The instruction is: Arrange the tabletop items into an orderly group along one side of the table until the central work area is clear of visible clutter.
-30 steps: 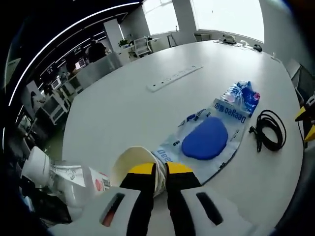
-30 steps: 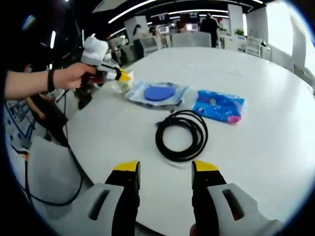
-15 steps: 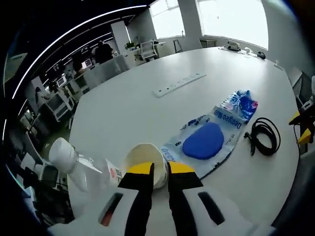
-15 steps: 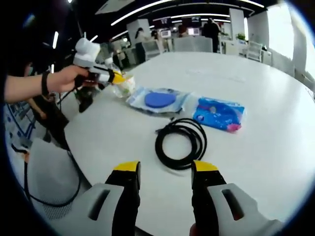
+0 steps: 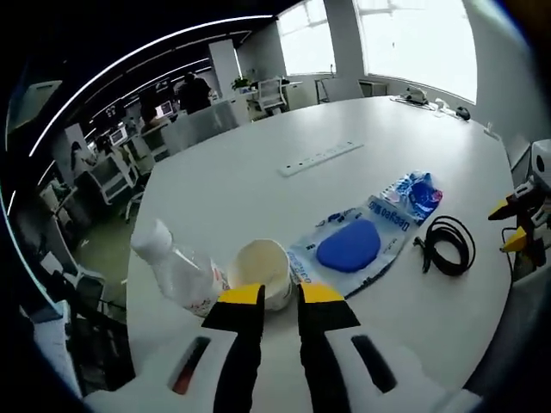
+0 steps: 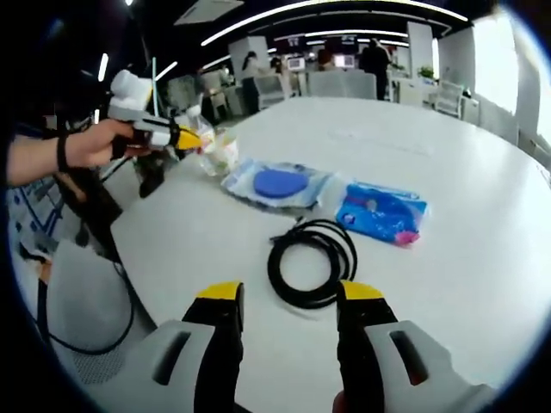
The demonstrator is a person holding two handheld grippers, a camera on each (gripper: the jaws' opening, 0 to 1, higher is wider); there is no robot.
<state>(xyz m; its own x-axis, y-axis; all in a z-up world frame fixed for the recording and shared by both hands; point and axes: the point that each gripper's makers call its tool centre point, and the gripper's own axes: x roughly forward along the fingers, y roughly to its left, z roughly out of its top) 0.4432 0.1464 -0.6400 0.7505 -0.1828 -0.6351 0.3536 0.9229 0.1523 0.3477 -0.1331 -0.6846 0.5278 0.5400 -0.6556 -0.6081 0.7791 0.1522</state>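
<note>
A cream paper cup (image 5: 258,268) stands near the table edge beside a clear bottle with a white cap (image 5: 176,265). My left gripper (image 5: 280,297) is just behind the cup, its jaws a little apart and off the rim. A blue pad in a clear wrapper (image 5: 349,245), a blue packet (image 5: 415,194) and a black cable coil (image 5: 448,245) lie in a row beyond. My right gripper (image 6: 288,292) hangs open over the near table edge, the cable coil (image 6: 312,262) straight ahead. A hand holds the left gripper (image 6: 185,138) by the cup (image 6: 224,153).
A white power strip (image 5: 320,157) lies farther along the round white table (image 5: 224,189). The blue pad (image 6: 277,183) and the blue packet (image 6: 383,209) sit past the coil. Office desks, chairs and people stand beyond the table.
My left gripper's jaws have parted and drawn back from the cup's rim, leaving the cup on the table by the bottle. The right gripper has barely moved.
</note>
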